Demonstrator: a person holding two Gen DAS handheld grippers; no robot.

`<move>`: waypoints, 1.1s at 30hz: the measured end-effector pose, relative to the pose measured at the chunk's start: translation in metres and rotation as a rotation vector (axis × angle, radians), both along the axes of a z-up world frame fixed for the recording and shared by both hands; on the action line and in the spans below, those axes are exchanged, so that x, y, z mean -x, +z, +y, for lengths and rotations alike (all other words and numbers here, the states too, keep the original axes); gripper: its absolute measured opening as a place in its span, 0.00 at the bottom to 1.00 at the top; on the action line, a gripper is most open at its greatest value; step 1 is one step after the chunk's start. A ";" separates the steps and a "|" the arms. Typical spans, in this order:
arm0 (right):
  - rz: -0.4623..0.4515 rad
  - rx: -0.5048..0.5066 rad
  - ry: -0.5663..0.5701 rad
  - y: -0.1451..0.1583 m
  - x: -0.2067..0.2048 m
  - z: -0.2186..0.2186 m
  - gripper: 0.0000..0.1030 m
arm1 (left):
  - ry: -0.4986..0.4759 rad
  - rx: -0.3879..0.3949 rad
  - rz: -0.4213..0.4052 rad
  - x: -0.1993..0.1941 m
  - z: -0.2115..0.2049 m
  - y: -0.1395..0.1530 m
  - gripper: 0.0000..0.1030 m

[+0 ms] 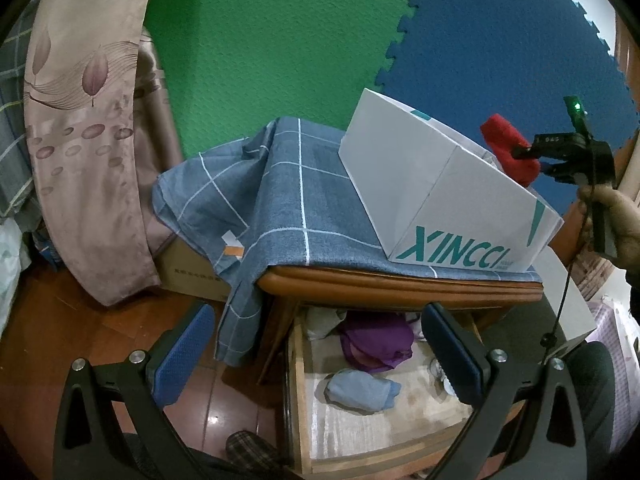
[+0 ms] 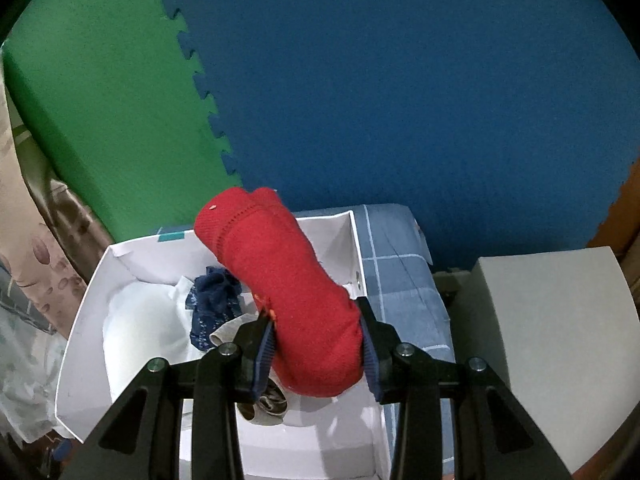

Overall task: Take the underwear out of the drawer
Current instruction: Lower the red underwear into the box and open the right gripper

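A rolled red garment (image 2: 280, 288) is clamped between the pads of my right gripper (image 2: 316, 344), held above the open white box (image 2: 76, 344). In the left wrist view the same red garment (image 1: 508, 152) hangs over the box (image 1: 440, 184) in the right gripper (image 1: 528, 152). My left gripper (image 1: 316, 356) stands open with nothing between its fingers, in front of the pulled-out wooden drawer (image 1: 296, 400). A purple garment (image 1: 380, 344) and a folded light blue garment (image 1: 360, 390) lie in the drawer. Inside the box lie a dark blue lace piece (image 2: 216, 304) and white cloth (image 2: 136, 320).
A blue checked cloth (image 1: 280, 216) covers the nightstand top under the box. A white lid (image 2: 560, 344) stands to the right of the box. A patterned pillow (image 1: 80, 120) and a cardboard carton (image 1: 192, 268) stand left of the nightstand. A hand (image 1: 616, 220) holds the right gripper.
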State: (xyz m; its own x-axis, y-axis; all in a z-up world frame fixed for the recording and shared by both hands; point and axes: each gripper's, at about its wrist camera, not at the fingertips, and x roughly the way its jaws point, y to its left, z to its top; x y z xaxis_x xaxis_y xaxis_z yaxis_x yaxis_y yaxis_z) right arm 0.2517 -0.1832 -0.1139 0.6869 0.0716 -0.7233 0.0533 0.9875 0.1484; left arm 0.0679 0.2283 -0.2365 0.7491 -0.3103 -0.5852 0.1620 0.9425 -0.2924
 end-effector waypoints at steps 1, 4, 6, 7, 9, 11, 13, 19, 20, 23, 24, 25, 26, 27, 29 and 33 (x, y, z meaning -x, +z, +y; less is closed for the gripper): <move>0.003 0.000 0.000 0.000 -0.001 0.001 0.37 | 0.000 -0.001 0.000 0.000 0.000 0.000 0.99; 0.011 0.010 -0.004 -0.003 -0.004 0.001 0.37 | 0.001 0.002 -0.001 0.001 0.000 0.000 0.99; 0.015 0.016 -0.005 -0.003 -0.004 0.002 0.37 | 0.000 0.000 0.000 0.001 0.000 0.000 0.99; 0.014 0.021 -0.005 -0.003 -0.004 0.003 0.37 | -0.002 -0.001 -0.001 0.000 0.000 0.000 0.99; 0.013 0.032 -0.004 -0.003 -0.003 0.005 0.37 | -0.001 -0.002 -0.001 0.001 0.000 0.000 0.99; 0.016 0.042 -0.005 -0.003 -0.004 0.008 0.37 | 0.003 0.002 0.000 0.001 0.000 0.000 0.99; 0.018 0.064 -0.002 -0.004 -0.005 0.011 0.37 | 0.001 0.000 -0.001 0.001 -0.001 0.000 0.99; 0.020 0.073 -0.006 -0.004 -0.006 0.012 0.41 | 0.000 0.001 0.000 0.000 0.000 0.000 0.99; 0.021 0.074 -0.004 -0.004 -0.006 0.012 0.42 | 0.000 0.000 0.000 0.000 0.001 0.000 0.99; 0.021 0.072 -0.002 -0.004 -0.007 0.012 0.44 | 0.002 0.002 0.001 0.001 0.000 0.000 0.99; 0.021 0.074 -0.002 -0.004 -0.007 0.012 0.44 | 0.001 0.002 0.000 0.000 0.001 0.000 0.99; 0.022 0.074 -0.001 -0.005 -0.008 0.012 0.44 | 0.001 0.002 0.000 0.000 0.001 0.000 0.99; 0.022 0.073 -0.001 -0.005 -0.008 0.012 0.44 | 0.001 0.001 0.000 0.000 0.001 0.000 0.99; 0.021 0.069 -0.003 -0.005 -0.008 0.011 0.44 | 0.001 0.000 0.001 0.001 0.000 0.000 0.99; 0.024 0.069 -0.002 -0.006 -0.008 0.011 0.44 | 0.001 0.001 0.000 0.000 0.001 0.000 0.99; 0.014 0.022 0.012 -0.005 -0.006 0.008 0.45 | 0.001 0.001 0.001 0.000 0.001 -0.001 0.99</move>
State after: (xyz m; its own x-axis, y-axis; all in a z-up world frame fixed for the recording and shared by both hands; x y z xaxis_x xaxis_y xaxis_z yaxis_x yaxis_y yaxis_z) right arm 0.2579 -0.1754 -0.1190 0.6755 0.0644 -0.7345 0.0430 0.9910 0.1264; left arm 0.0675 0.2289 -0.2370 0.7488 -0.3096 -0.5860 0.1601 0.9425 -0.2934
